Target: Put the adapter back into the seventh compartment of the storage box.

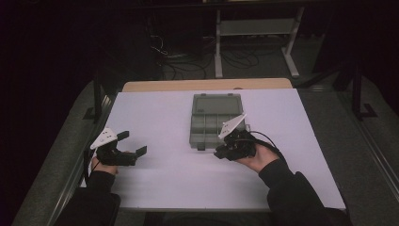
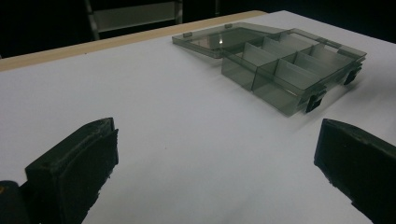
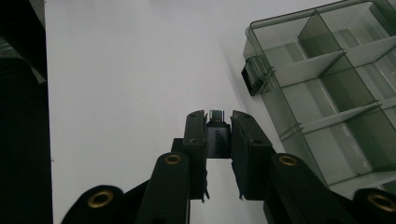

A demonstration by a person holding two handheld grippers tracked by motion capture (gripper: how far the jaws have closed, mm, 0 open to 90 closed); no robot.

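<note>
So the small dark adapter (image 3: pixel 217 135), some kind of USB plug with a metal tip, is pinched between the jaws of the right gripper (image 3: pixel 217 140), held above the white table (image 3: pixel 121 70) just off the near corner of the organizer box (image 3: pixel 327 93). You only get that detail from the right gripper view; from the high view the right gripper (image 1: pixel 221 153) is just a dark lump at the box's near edge and I can't make out the adapter at all.

The organizer box (image 1: pixel 217 120) is smoky see-through plastic, lid flipped open flat toward the far side, sitting mid-table. The left gripper view shows its dividers and two black latches (image 2: pixel 317 100) on the front wall nicely.

Left gripper (image 1: pixel 134 143) is well off to the left near the table edge (image 1: pixel 141 202), jaws spread wide with nothing between them.
</note>
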